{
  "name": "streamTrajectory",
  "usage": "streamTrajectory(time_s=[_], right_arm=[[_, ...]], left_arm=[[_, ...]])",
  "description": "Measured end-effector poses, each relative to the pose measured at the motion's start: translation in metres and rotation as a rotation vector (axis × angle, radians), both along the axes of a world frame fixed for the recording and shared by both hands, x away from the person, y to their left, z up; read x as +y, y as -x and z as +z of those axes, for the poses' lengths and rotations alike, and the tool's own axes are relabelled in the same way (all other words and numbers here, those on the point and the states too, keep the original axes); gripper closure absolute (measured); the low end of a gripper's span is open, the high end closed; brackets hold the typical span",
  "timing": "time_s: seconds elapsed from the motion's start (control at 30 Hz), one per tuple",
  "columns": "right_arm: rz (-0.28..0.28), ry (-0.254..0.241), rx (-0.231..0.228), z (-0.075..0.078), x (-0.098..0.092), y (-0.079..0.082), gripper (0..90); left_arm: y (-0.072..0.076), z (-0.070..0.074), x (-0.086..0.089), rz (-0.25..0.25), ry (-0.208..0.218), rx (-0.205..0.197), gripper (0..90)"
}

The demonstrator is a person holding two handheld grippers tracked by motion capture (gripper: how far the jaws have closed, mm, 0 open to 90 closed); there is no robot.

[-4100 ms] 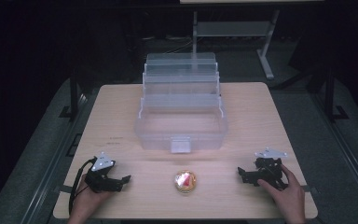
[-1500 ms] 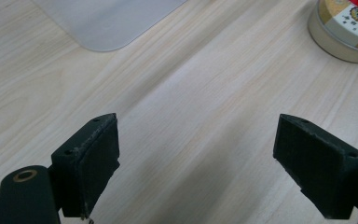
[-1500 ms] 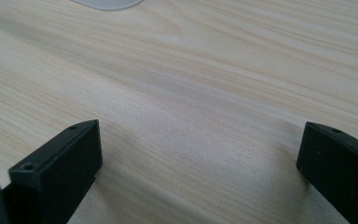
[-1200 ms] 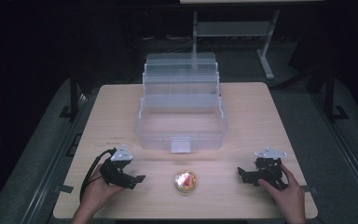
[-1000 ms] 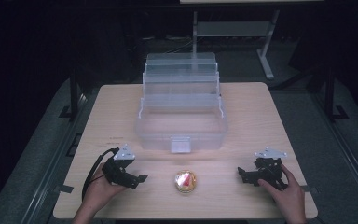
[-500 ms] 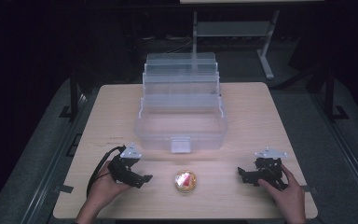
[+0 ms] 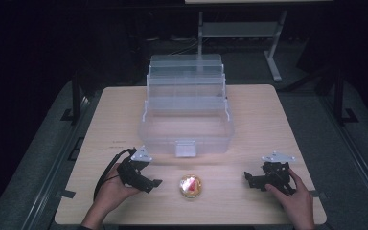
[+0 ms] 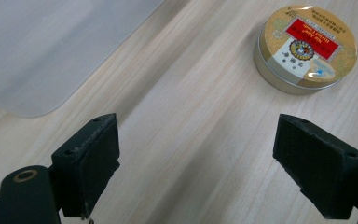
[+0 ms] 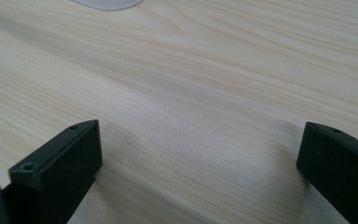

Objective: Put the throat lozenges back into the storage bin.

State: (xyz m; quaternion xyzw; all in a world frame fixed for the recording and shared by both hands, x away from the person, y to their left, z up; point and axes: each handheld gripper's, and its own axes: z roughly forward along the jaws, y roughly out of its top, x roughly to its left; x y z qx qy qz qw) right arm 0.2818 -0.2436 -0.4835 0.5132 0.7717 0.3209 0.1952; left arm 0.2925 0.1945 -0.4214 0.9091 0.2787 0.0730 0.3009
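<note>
A pale wooden table (image 7: 268,115) carries a clear plastic box (image 7: 187,120) with stepped tiers rising at its far side and a latch on its near wall. Near the front edge, just in front of the box's latch, lies a small round tin (image 7: 190,186), low and flat, metal-sided, its lid gold with a red label and a pale panel (image 8: 307,44). The left gripper (image 7: 154,183), held in a hand, sits just left of the tin, jaws spread wide and empty, the tin ahead and off to one side of the gap. The right gripper (image 7: 246,176) rests well right of the tin, jaws likewise wide apart over bare wood.
</note>
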Motion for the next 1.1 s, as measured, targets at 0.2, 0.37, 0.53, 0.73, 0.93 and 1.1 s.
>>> streamTrajectory(time_s=[0.2, 0.37, 0.53, 0.73, 0.93, 1.1], right_arm=[[-0.001, -0.001, 0.0, 0.0, 0.0, 0.0, 0.0], [0.0, 0.0, 0.0, 0.0, 0.0, 0.0, 0.0], [-0.001, -0.001, 0.0, 0.0, 0.0, 0.0, 0.0], [-0.001, -0.001, 0.0, 0.0, 0.0, 0.0, 0.0], [-0.001, -0.001, 0.0, 0.0, 0.0, 0.0, 0.0], [-0.001, -0.001, 0.0, 0.0, 0.0, 0.0, 0.0]], left_arm=[[0.0, 0.001, -0.007, -0.018, -0.004, 0.003, 13.8], [-0.001, 0.002, -0.011, -0.027, -0.011, 0.004, 13.9], [-0.002, 0.004, -0.019, -0.051, -0.017, 0.01, 14.0], [-0.002, 0.005, -0.03, -0.077, -0.019, 0.017, 14.0], [-0.003, 0.005, -0.041, -0.112, -0.037, 0.024, 14.0], [-0.004, 0.007, -0.05, -0.141, -0.047, 0.03, 14.0]])
